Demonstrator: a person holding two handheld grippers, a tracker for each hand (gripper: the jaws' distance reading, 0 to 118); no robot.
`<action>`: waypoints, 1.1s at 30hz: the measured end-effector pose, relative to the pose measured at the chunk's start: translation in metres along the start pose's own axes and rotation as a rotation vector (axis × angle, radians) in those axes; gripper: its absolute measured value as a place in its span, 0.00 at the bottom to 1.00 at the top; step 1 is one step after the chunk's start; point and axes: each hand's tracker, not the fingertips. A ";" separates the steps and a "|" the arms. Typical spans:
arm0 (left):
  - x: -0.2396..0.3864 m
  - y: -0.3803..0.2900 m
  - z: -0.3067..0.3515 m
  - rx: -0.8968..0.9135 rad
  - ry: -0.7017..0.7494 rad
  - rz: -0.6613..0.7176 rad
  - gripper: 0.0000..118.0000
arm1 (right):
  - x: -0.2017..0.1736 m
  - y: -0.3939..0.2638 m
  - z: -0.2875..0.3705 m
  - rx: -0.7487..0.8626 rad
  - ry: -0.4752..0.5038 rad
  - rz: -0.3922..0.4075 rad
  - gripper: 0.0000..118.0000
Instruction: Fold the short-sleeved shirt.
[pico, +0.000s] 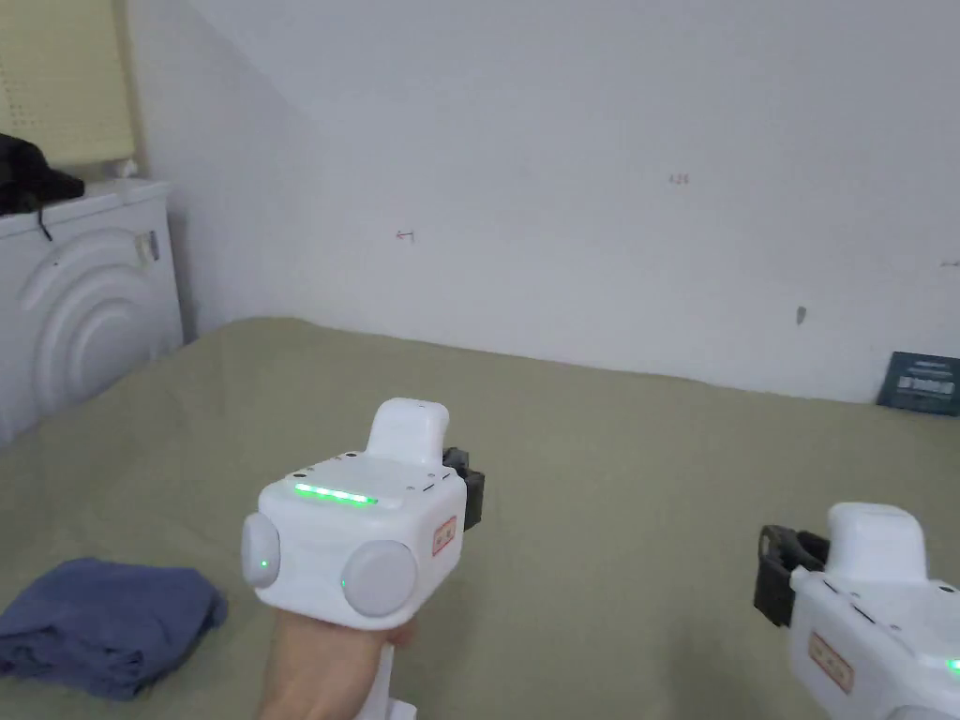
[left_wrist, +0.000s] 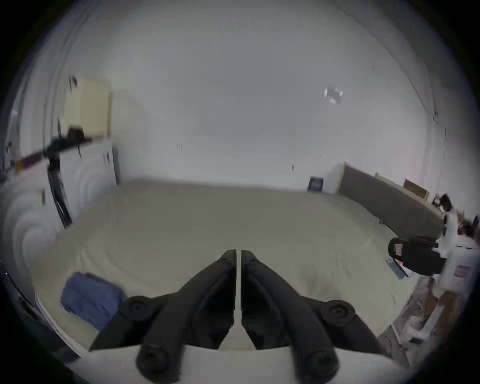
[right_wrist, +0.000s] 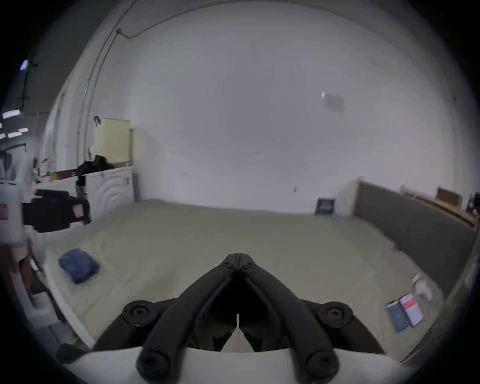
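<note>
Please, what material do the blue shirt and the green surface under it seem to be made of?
Shirt: probably a soft woven or knit cloth, matte, judging by its limp folds and creases. Surface: seems a matte olive fabric cover over something padded, since it shows shallow wrinkles and a rounded far edge.

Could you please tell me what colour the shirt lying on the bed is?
The shirt is plain blue, clearest in the head view.
</note>
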 end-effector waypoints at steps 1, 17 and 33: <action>0.018 0.004 0.007 0.043 0.017 -0.017 0.04 | 0.001 0.005 0.004 0.022 -0.034 0.007 0.00; 0.048 0.035 0.012 0.147 0.083 -0.112 0.04 | 0.016 0.045 0.030 0.163 -0.156 0.061 0.00; 0.044 0.040 0.017 0.144 0.137 -0.115 1.00 | 0.021 0.069 0.029 0.198 -0.156 0.043 1.00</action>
